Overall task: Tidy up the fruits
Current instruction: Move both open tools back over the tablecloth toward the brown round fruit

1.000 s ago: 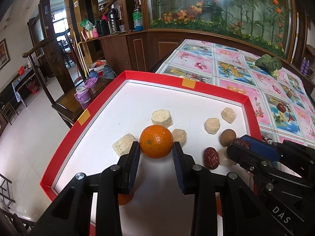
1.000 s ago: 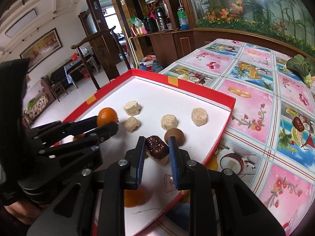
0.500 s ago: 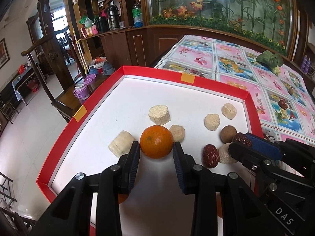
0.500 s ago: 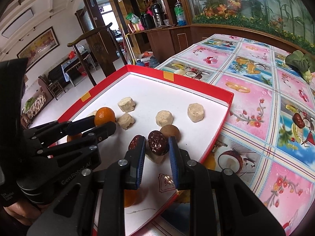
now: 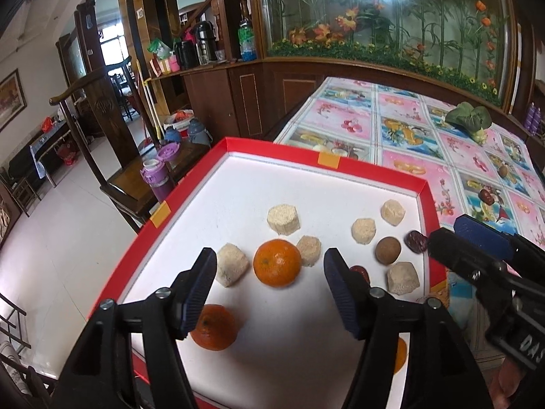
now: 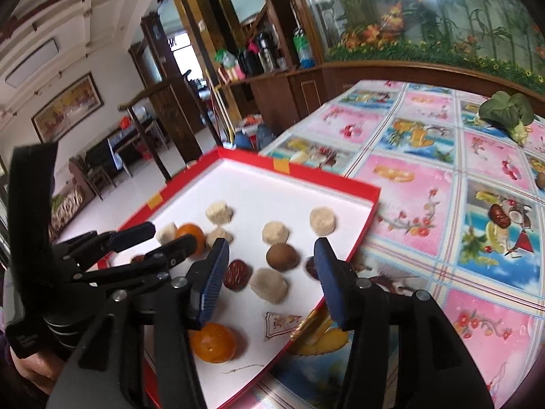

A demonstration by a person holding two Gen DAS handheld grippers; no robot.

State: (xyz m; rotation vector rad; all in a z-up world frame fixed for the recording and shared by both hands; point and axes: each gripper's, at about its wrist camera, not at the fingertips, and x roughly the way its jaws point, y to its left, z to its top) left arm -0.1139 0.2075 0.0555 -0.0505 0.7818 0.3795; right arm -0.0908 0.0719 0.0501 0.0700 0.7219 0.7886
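Observation:
A red-rimmed white tray (image 5: 272, 145) (image 6: 299, 175) holds two oranges, dates, a brown round fruit (image 5: 387, 250) (image 6: 282, 255) and several beige blocks. My left gripper (image 5: 269, 272) (image 6: 160, 240) is opening; an orange (image 5: 277, 262) (image 6: 190, 235) rests on the tray between its jaws, untouched. My right gripper (image 6: 270, 262) (image 5: 477, 245) is opening above the brown fruit and a beige piece (image 6: 269, 284). A dark red date (image 5: 416, 241) (image 6: 310, 267) lies free by its right finger. Another date (image 6: 237, 274) lies by the left finger.
A second orange (image 5: 213, 327) (image 6: 213, 342) sits near the tray's front. On the flowered tablecloth to the right lie a date (image 6: 499, 213), a small brown fruit (image 5: 503, 171) and a green vegetable (image 6: 507, 110). A wooden chair (image 5: 136, 184) stands left of the tray.
Both grippers' jaws have spread. The left let go of the orange, which stays on the tray. The right released the dark red date, which now lies near the tray's right rim.

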